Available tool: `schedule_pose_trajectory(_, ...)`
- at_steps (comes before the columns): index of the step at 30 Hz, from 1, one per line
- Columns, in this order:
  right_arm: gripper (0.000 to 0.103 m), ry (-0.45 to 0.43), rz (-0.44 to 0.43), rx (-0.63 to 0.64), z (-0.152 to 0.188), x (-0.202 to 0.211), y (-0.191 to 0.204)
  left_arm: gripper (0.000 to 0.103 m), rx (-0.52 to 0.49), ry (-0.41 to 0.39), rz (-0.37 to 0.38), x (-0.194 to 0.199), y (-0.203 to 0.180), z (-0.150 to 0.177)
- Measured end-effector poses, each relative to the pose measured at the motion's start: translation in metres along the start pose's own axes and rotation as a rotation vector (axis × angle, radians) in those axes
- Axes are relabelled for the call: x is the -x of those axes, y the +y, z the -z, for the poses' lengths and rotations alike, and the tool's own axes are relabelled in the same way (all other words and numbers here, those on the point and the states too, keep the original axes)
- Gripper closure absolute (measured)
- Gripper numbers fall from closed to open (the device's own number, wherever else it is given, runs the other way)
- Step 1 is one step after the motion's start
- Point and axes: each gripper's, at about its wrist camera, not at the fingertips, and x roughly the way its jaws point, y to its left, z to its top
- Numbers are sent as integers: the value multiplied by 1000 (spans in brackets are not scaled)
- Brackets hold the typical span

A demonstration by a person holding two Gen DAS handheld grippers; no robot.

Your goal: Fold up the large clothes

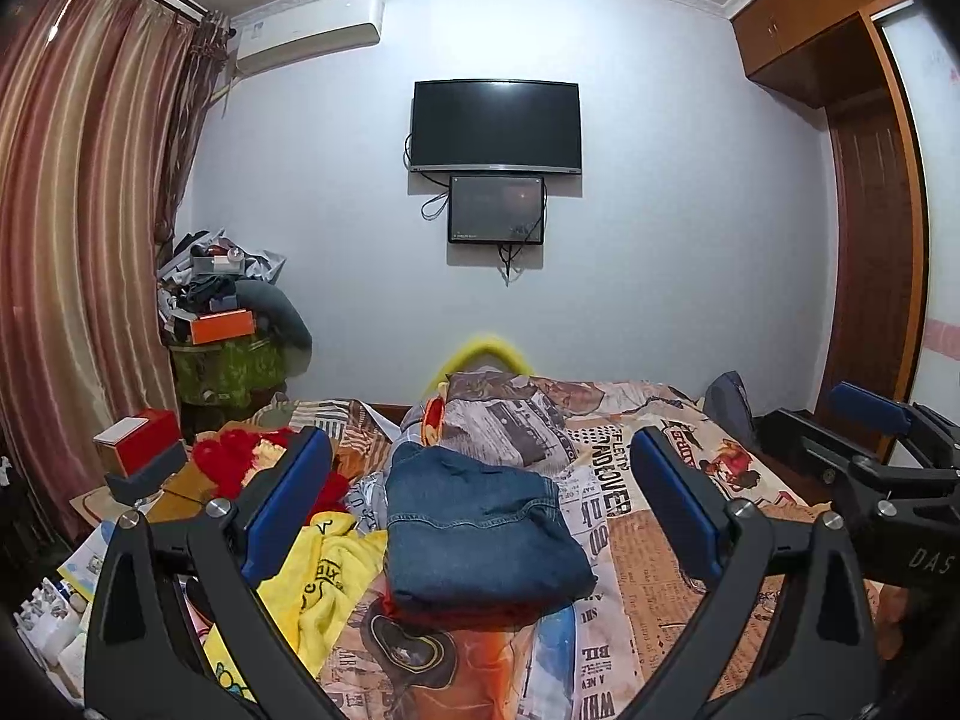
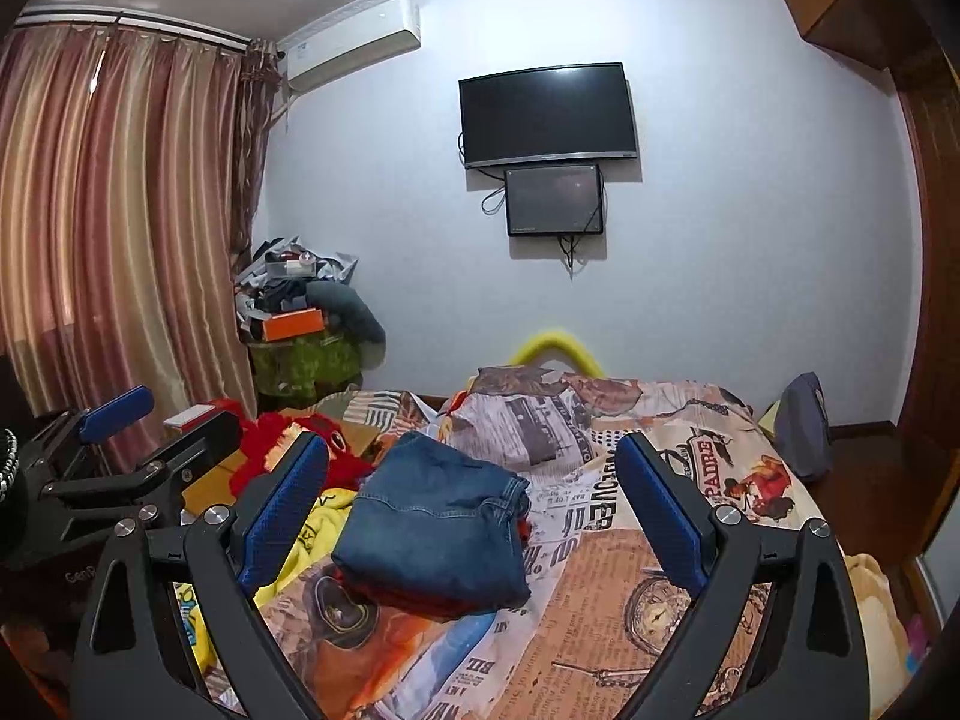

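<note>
A pair of folded blue jeans (image 1: 486,531) lies in a compact bundle on the bed, resting on a newspaper-print bedspread (image 1: 648,570) with a strip of red fabric (image 1: 456,611) showing under its near edge. The left gripper (image 1: 480,504) hovers above the bed with its blue-padded jaws spread wide, the jeans framed between them but untouched. The right gripper (image 2: 474,510) hangs beside it in the same pose, jaws wide apart and empty, with the denim bundle lying ahead and slightly toward its left finger. Each wrist view catches the other gripper at its edge, so the two tools sit side by side above the near part of the bed. To the left of the jeans lie a yellow garment (image 1: 327,576) and, farther back, a red plush toy (image 2: 300,444). A red-and-white box (image 1: 141,438) sits near the curtain (image 1: 78,228). On the far wall hang a dark television (image 1: 497,126) and a smaller screen (image 1: 497,210) just beneath it, with an air conditioner (image 1: 312,30) in the upper corner.
</note>
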Motion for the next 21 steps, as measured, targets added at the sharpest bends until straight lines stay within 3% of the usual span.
schedule_pose_trajectory(21, 8, 2, -1, -13, 1, -1, -1, 3, 13, 36, 24, -5, 4, 7)
